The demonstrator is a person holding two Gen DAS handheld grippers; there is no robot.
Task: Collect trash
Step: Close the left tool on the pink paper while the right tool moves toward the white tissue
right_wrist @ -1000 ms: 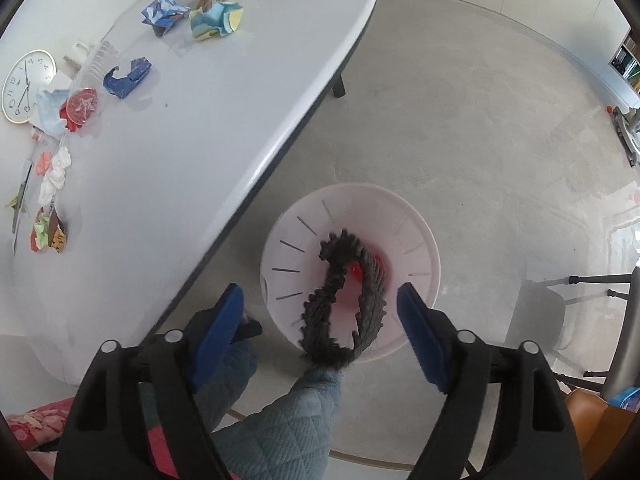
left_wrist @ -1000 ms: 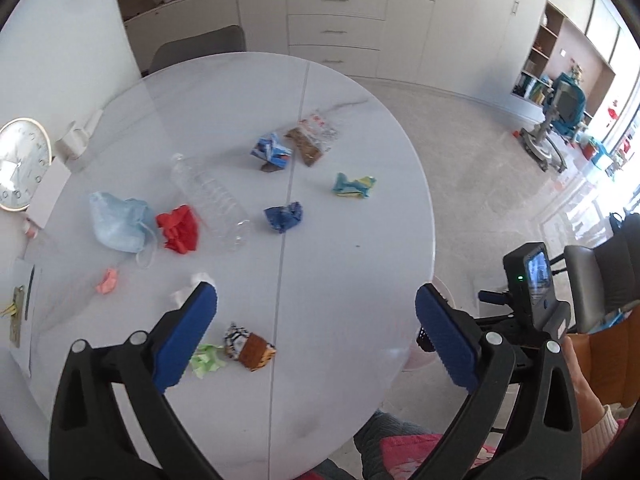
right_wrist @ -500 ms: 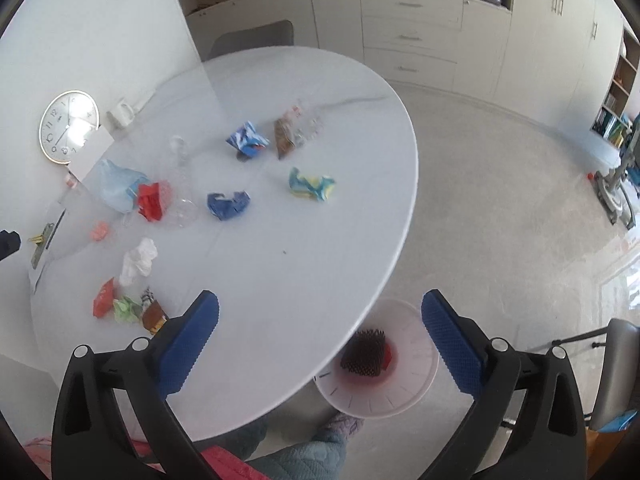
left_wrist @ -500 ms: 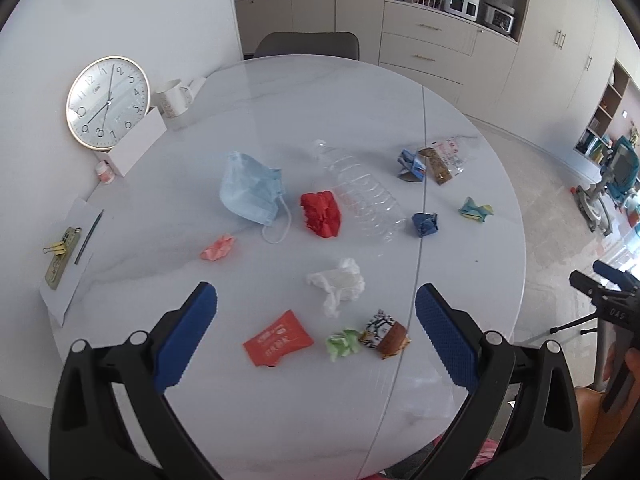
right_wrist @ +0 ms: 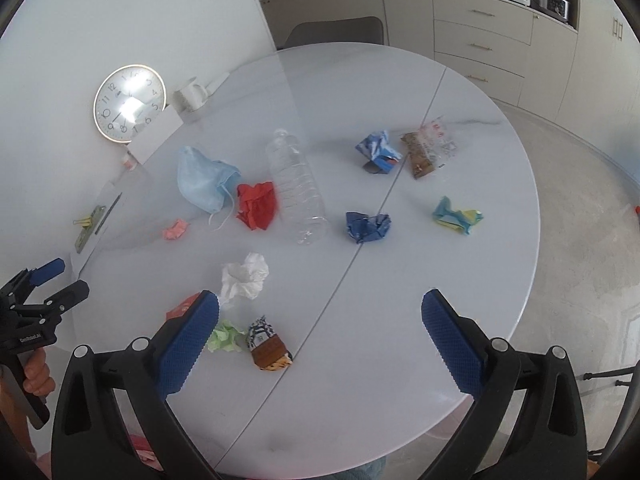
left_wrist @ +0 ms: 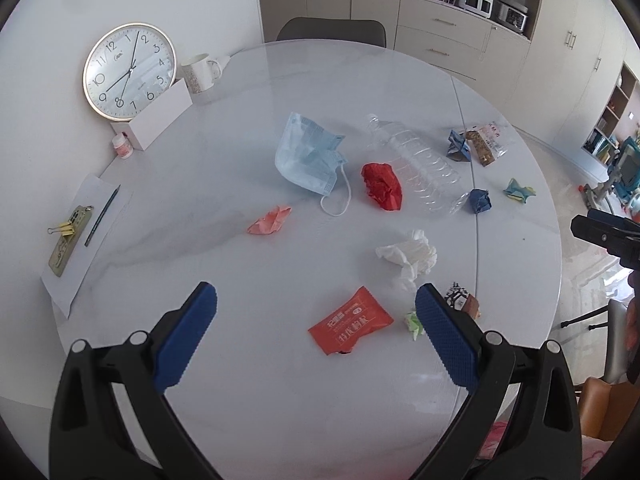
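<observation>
Littering table (left_wrist: pixel 248 360): one bottle (left_wrist: pixel 416 164), one mask (left_wrist: pixel 308 158)

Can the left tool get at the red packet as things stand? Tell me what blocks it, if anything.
Probably yes. The left tool is open and empty, and the red packet lies flat on the table between its fingers, apart from the green scrap. Nothing blocks it.

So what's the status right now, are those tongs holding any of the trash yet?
Both tongs open, empty: left, right. Red packet lies nearest the left tongs, untouched. Tissue, mask, bottle on table. Nothing blocking.
</observation>
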